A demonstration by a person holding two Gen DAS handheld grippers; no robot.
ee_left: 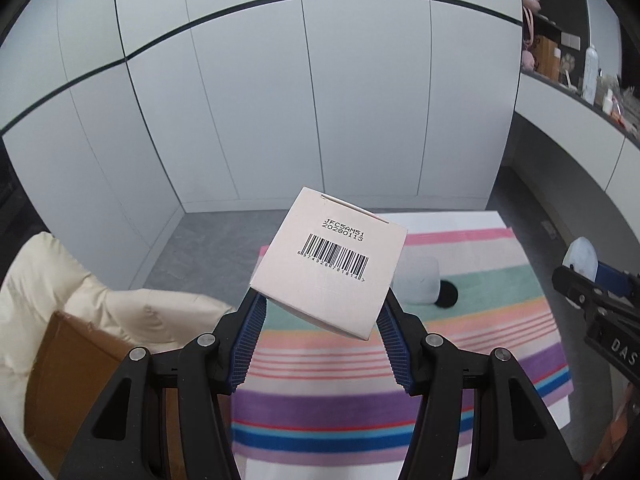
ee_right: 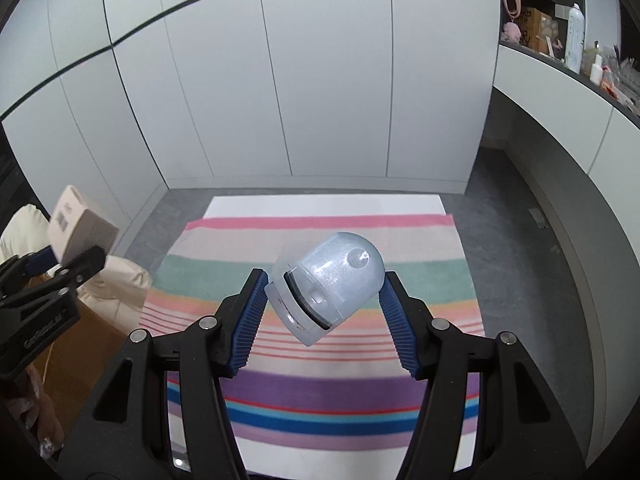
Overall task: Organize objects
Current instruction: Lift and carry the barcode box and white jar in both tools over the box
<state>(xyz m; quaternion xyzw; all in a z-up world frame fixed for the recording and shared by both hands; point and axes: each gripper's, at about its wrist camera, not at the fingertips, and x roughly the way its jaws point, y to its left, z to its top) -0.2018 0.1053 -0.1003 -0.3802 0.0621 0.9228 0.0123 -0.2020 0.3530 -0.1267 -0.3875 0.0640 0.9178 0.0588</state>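
White cabinet doors (ee_right: 320, 80) fill the upper frame above my striped cloth (ee_right: 320, 380) on the table. At frame centre, my left tool (ee_left: 320, 312) clamps a tilted pale box (ee_left: 328, 264), barcode facing me. My right tool (ee_right: 322, 300) grips a translucent domed container (ee_right: 332, 280) above the cloth.

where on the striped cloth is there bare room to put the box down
The near purple and blue stripes of the striped cloth are bare, as is the far pink band by the wall. In the left wrist view a pale jar with a black lid lies on the green stripe. The left edge is crowded by the cream cushion.
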